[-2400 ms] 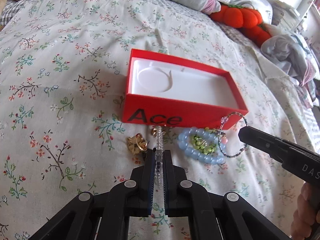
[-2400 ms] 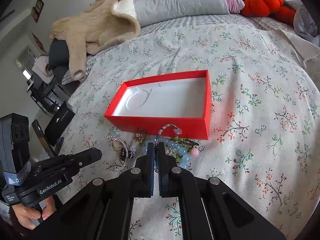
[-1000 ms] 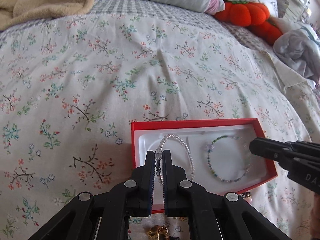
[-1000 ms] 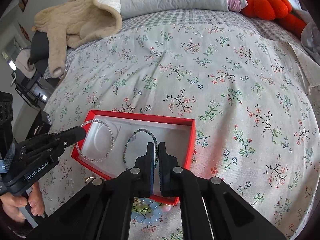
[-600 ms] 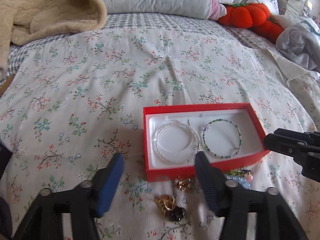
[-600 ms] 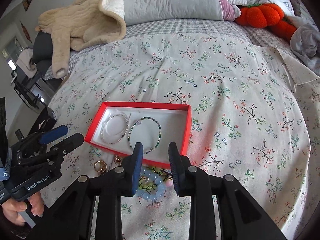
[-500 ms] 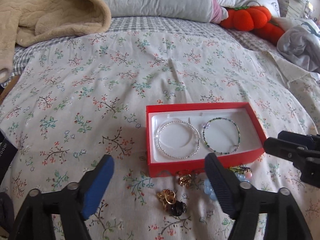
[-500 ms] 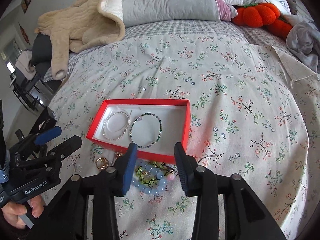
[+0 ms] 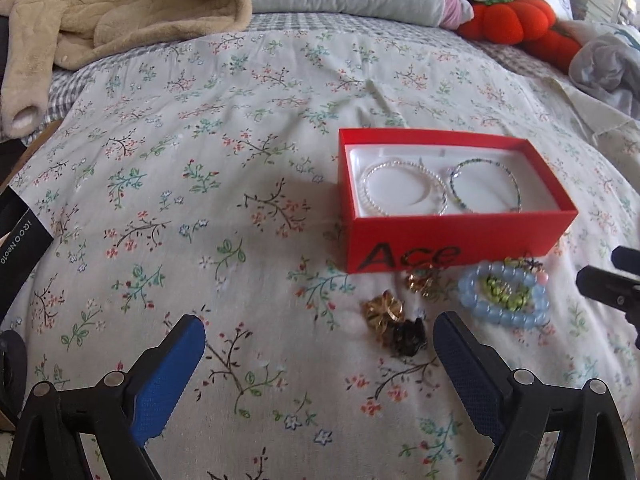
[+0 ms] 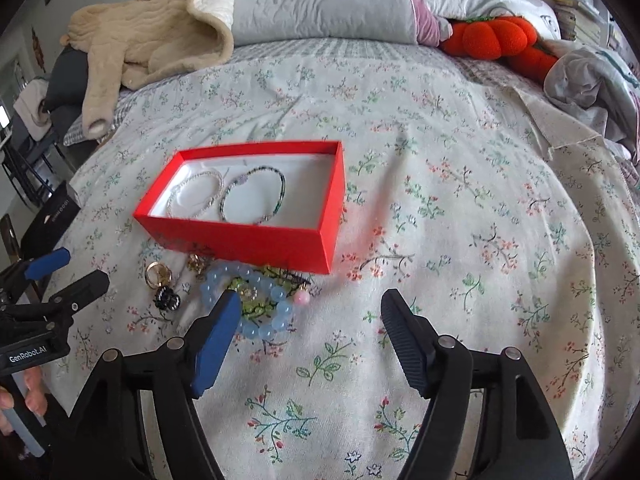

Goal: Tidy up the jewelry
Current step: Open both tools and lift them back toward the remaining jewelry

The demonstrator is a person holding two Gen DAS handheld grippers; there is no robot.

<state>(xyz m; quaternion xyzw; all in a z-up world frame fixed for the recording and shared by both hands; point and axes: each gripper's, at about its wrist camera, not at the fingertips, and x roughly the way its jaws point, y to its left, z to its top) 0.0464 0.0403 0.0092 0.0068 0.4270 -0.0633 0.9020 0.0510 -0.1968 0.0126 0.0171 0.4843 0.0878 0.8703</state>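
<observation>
A red box (image 9: 460, 240) (image 10: 248, 240) marked "Ace" sits on the floral bedspread. Inside lie a clear bead bracelet (image 9: 402, 192) (image 10: 196, 194) and a dark green bead bracelet (image 9: 486, 188) (image 10: 254, 196). In front of the box lie a pale blue bead bracelet (image 9: 502, 300) (image 10: 256, 304), gold pieces (image 9: 382, 310) (image 10: 158, 274) and a small black piece (image 9: 408, 338) (image 10: 166, 300). My left gripper (image 9: 320, 344) is near the loose pieces, its jaws opening, nothing between them. My right gripper (image 10: 310, 316) hovers beside the blue bracelet, jaws opening, nothing between them.
A beige fleece garment (image 9: 100, 12) (image 10: 132, 40) and pillows (image 10: 320, 4) lie at the head of the bed. Orange plush pumpkins (image 9: 516, 24) (image 10: 492, 38) and crumpled cloth (image 10: 592, 80) are at the back right. A black box (image 9: 20, 240) sits at the left edge.
Both grippers let go of their bracelets, which now lie in the red box. Both opened wide and drew back toward me, bringing the loose jewelry into view.
</observation>
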